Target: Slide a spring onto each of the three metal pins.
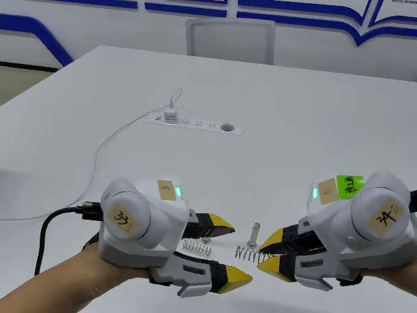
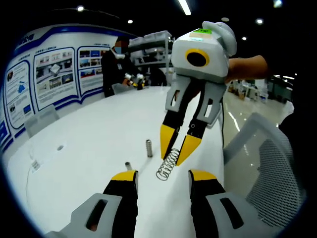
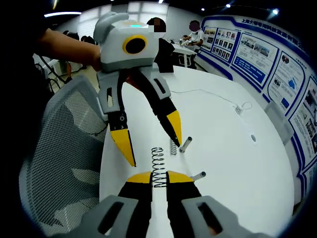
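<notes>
Two springs lie near the table's (image 1: 293, 130) front edge. One spring (image 1: 247, 253) is pinched at its end in the narrow fingers of the right gripper (image 1: 266, 253), just beside an upright pin (image 1: 253, 231). The other spring (image 1: 195, 246) lies between the wide-spread fingers of the left gripper (image 1: 231, 252), beside a second pin (image 1: 206, 241). Beyond them the table is broad and open. A power strip (image 1: 195, 122) with its cable (image 1: 111, 140) lies well apart, and a chair (image 1: 229, 39) stands at the far edge.
</notes>
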